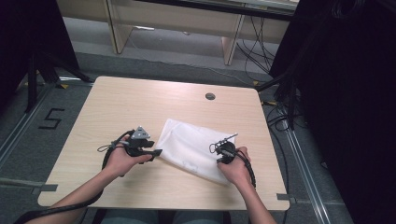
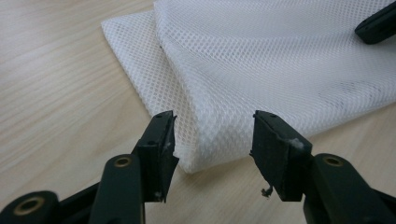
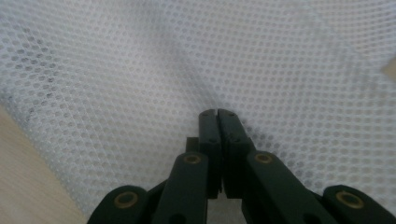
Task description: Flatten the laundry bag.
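A white mesh cloth [image 1: 194, 147] lies folded on the light wooden table [image 1: 116, 107], right of centre. My left gripper [image 1: 155, 152] is at the cloth's left corner, open. In the left gripper view that folded corner [image 2: 210, 135] sits between the spread jaws of the left gripper [image 2: 213, 115], and the pads stand apart from it. My right gripper [image 1: 223, 151] rests on the cloth's near right part. In the right gripper view the jaws of the right gripper [image 3: 217, 113] are pressed together on the mesh [image 3: 140, 60], and a crease runs up from the tips.
A round cable hole [image 1: 210, 96] sits near the table's far edge. Bare tabletop lies left of and behind the cloth. Black stands and curtains flank the table, with cables [image 1: 280, 116] on the floor at the right. The right gripper's black tip [image 2: 378, 25] lies on the cloth.
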### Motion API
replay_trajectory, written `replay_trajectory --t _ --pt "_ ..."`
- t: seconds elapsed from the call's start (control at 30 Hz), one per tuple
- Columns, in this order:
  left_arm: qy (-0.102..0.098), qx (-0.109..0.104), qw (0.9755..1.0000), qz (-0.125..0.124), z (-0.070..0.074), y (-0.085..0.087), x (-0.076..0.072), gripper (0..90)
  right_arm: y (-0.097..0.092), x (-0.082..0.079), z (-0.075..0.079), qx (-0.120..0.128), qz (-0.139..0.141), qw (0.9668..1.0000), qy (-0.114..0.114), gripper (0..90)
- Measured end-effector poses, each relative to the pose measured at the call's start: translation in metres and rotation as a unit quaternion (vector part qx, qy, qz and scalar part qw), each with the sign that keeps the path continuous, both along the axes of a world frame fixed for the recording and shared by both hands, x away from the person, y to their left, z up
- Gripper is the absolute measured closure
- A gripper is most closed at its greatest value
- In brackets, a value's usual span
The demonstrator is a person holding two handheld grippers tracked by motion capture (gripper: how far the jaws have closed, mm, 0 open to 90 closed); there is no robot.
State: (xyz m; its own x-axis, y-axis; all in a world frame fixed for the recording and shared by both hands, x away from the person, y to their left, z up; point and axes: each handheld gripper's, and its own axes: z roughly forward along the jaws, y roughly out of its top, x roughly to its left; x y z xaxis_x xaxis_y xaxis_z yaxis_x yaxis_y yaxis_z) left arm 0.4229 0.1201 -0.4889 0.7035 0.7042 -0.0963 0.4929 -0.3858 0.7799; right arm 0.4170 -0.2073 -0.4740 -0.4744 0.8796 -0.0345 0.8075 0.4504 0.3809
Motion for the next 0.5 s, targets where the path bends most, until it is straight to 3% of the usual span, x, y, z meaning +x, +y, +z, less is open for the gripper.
replay_trajectory --t 0.1,0.13,0.2,0.23,0.4,0.5 --pt "0.000 0.009 0.9999 -0.011 -0.004 -0.004 0.003 48.6 0.006 0.004 -0.006 -0.017 0.026 0.9995 -0.007 90.0" --pt "0.002 0.012 0.9998 -0.012 -0.006 -0.005 0.003 48.8 0.010 0.004 -0.005 -0.024 0.020 0.9995 0.001 90.0" --pt "0.003 0.018 0.9997 -0.016 -0.008 -0.005 0.004 49.5 0.011 0.005 -0.006 -0.023 0.025 0.9994 -0.001 90.0" --pt "0.005 0.022 0.9995 -0.022 -0.010 -0.006 0.005 49.5 0.012 0.005 -0.006 -0.034 0.030 0.9989 -0.007 90.0" --pt "0.014 0.027 0.9993 -0.022 -0.012 -0.007 0.006 55.1 0.017 0.004 -0.006 -0.034 0.025 0.9991 -0.009 90.0" --pt "0.014 0.040 0.9988 -0.026 -0.014 -0.005 0.008 58.6 0.016 0.006 -0.007 -0.034 0.036 0.9987 -0.016 90.0"
